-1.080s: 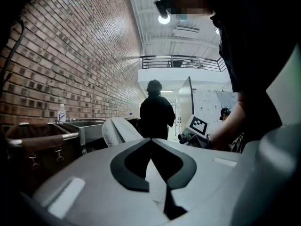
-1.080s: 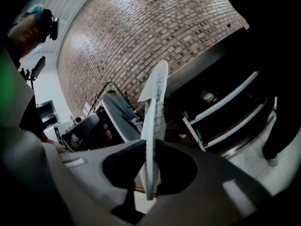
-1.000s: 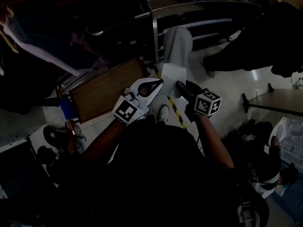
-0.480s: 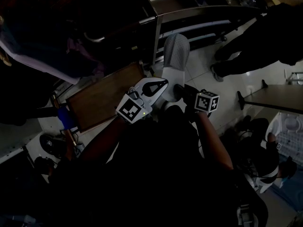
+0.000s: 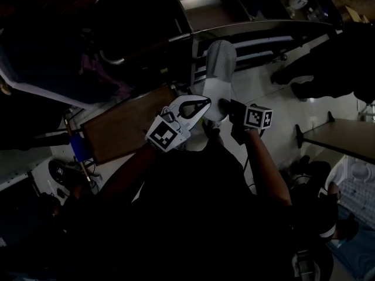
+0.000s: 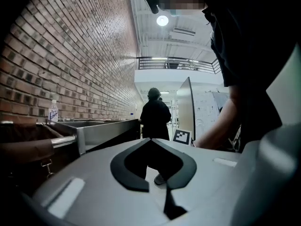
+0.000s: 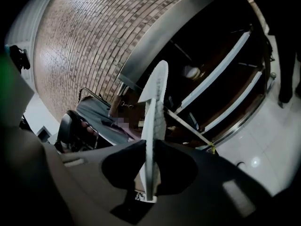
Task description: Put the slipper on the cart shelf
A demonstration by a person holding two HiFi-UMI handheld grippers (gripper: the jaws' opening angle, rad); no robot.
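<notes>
A grey and white slipper [image 5: 217, 75] hangs by its heel end from my right gripper [image 5: 223, 103], which is shut on it. Its toe points toward the metal cart [image 5: 246, 31] and lies over the cart's lower shelf rails. In the right gripper view the slipper [image 7: 154, 112] shows edge-on, pinched between the dark pads of the right gripper [image 7: 149, 147], with the cart's shelves [image 7: 221, 86] just beyond. My white left gripper [image 5: 205, 102] sits just left of the slipper's heel. In the left gripper view the left gripper [image 6: 149, 141] is shut with nothing in it.
A brown wooden board [image 5: 126, 124] lies left of the grippers. A person in dark clothes [image 5: 328, 69] stands at the right by a table edge [image 5: 343, 136]. Shoes [image 5: 58, 174] lie on the floor at lower left. A bottle [image 6: 53, 111] stands on the cart top.
Both grippers have moved up the picture toward the cart, and the slipper went with the right one. Its toe now overlaps the cart's shelf rails. The person at the right has shifted.
</notes>
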